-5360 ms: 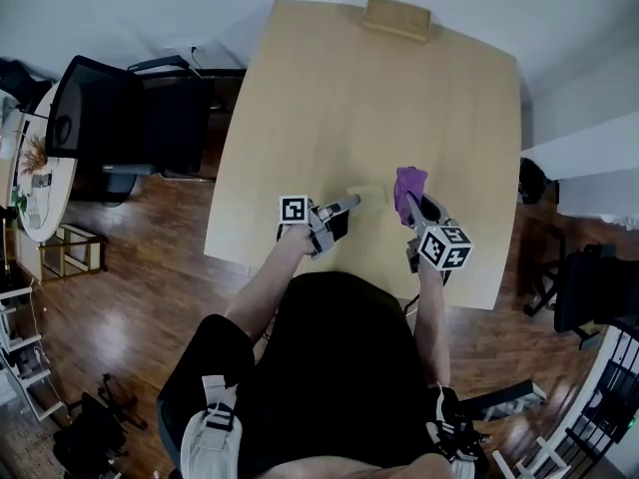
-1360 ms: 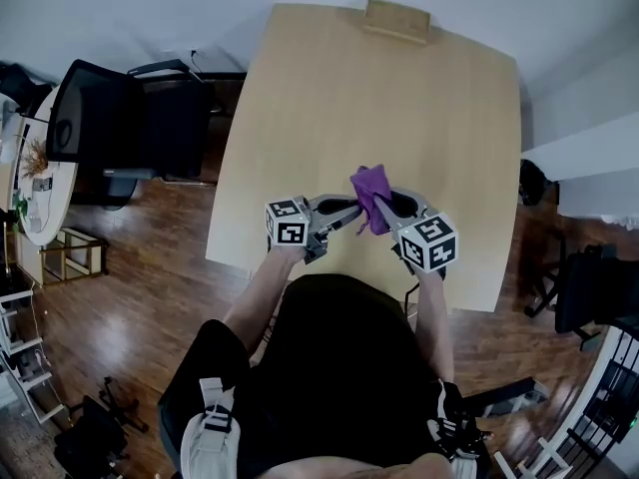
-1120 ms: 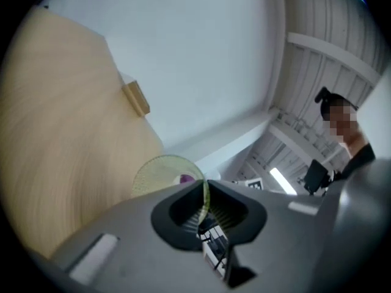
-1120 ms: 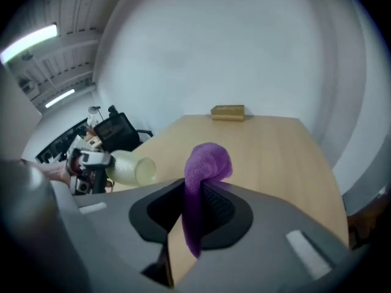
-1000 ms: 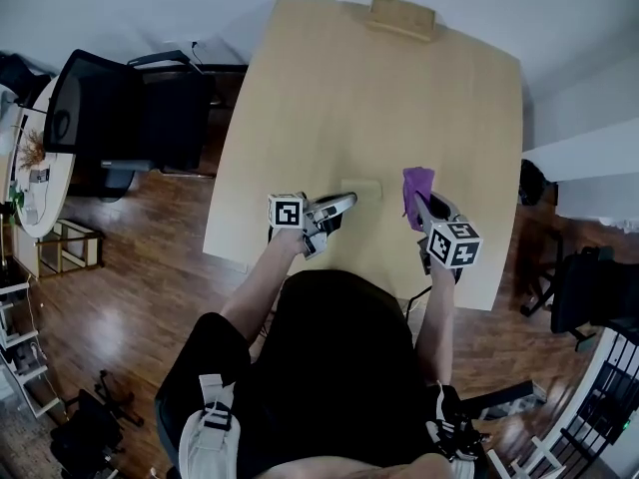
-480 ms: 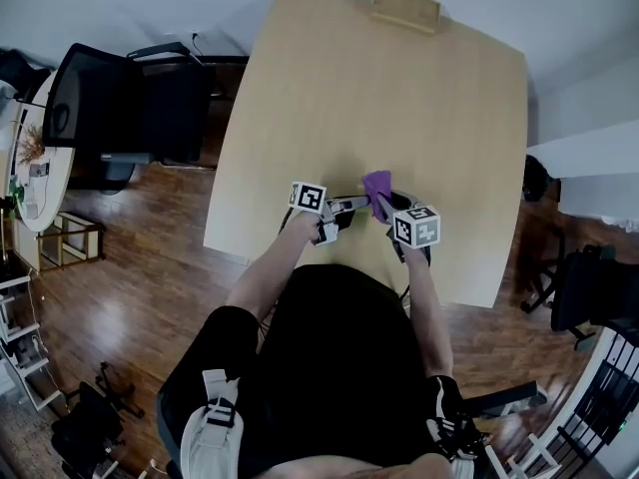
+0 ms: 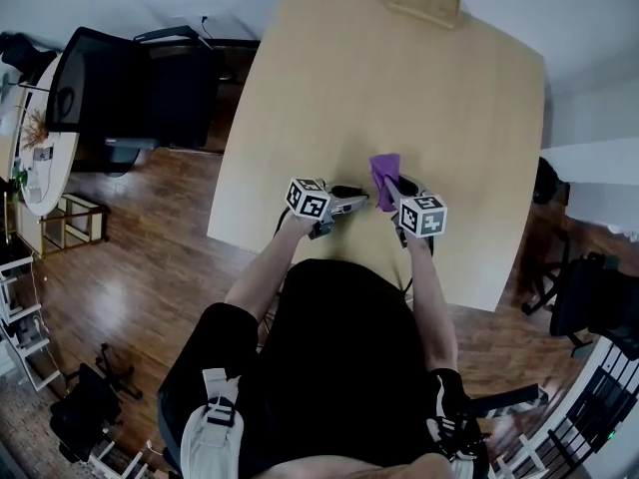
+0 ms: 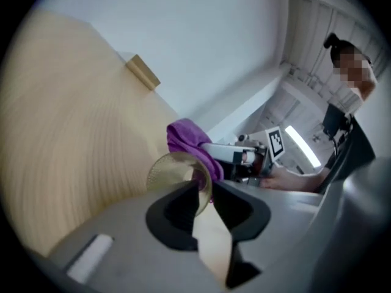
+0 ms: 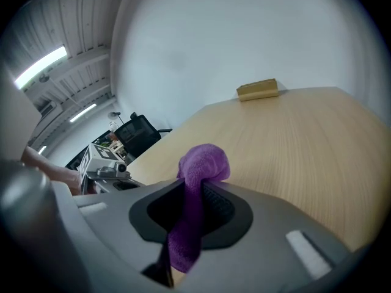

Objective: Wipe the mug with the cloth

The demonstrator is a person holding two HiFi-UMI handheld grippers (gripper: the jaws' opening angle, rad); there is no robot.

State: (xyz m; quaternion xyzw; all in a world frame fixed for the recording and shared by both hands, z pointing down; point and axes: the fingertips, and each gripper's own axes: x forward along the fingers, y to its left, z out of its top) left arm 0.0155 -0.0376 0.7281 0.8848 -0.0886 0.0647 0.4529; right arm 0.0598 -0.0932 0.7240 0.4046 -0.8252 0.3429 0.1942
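In the left gripper view a pale yellowish mug (image 8: 174,174) lies tilted low over the table, its round mouth turned toward me. My left gripper (image 8: 204,187) has one jaw on each side of the mug's wall. Its jaws have just been opening and a slim gap shows beside the wall. A purple cloth (image 8: 186,140) sits right behind the mug's rim. My right gripper (image 9: 192,185) is shut on that cloth (image 9: 201,163), which bunches up above the jaws. In the head view the left gripper (image 7: 351,204) and right gripper (image 7: 389,194) meet tip to tip near the table's front edge.
The light wooden table (image 7: 399,88) carries a small wooden block (image 7: 424,1) at its far edge, also seen as the block (image 9: 256,89) in the right gripper view. A black office chair (image 7: 130,93) stands on the wood floor to the left.
A second ago the grippers were apart, the cloth to the right of the mug. The right gripper has brought the cloth left against the mug, and both grippers have sunk toward the table.
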